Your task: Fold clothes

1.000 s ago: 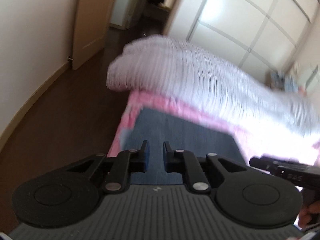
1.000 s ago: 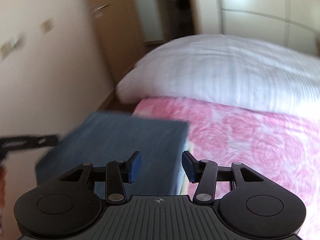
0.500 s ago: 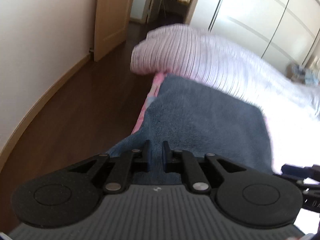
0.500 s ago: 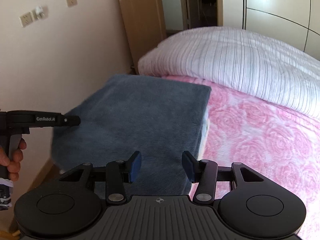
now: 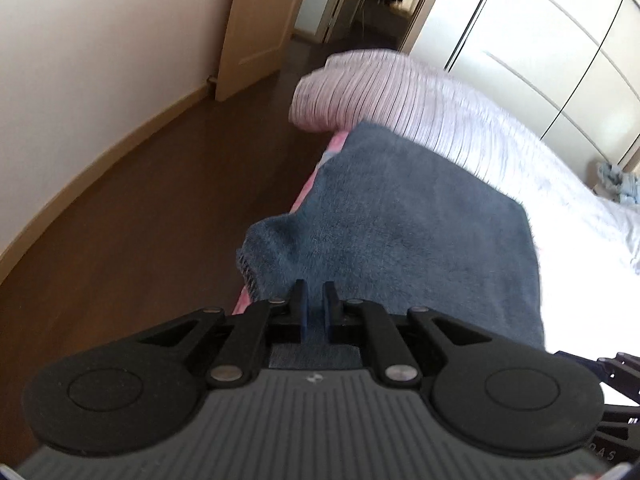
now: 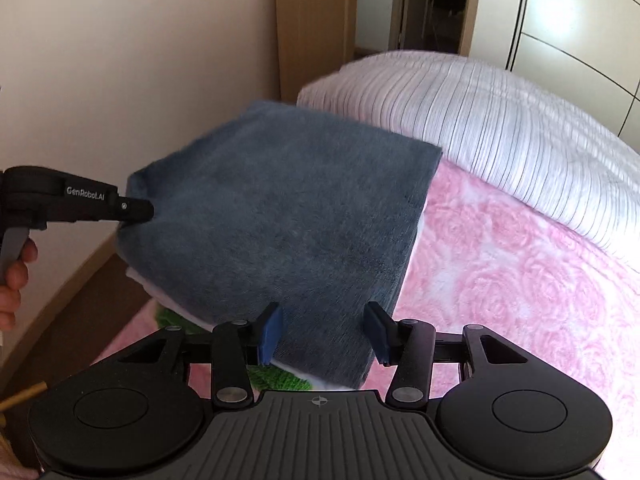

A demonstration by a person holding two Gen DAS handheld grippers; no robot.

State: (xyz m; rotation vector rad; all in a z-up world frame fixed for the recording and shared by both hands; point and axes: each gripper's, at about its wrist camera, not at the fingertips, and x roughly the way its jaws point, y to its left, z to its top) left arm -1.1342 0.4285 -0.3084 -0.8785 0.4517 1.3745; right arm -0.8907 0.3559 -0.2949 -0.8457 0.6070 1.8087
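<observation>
The fingers of the left gripper (image 5: 314, 304) are clenched on the near left edge of a folded dark blue towel (image 6: 280, 216), while those of the right gripper (image 6: 322, 334) stand released, straddling the towel's near right corner without pressing it. The towel lies on a bed's pink rose-patterned cover (image 6: 520, 272), at its left edge, its far end beside a white striped duvet (image 6: 500, 128).
</observation>
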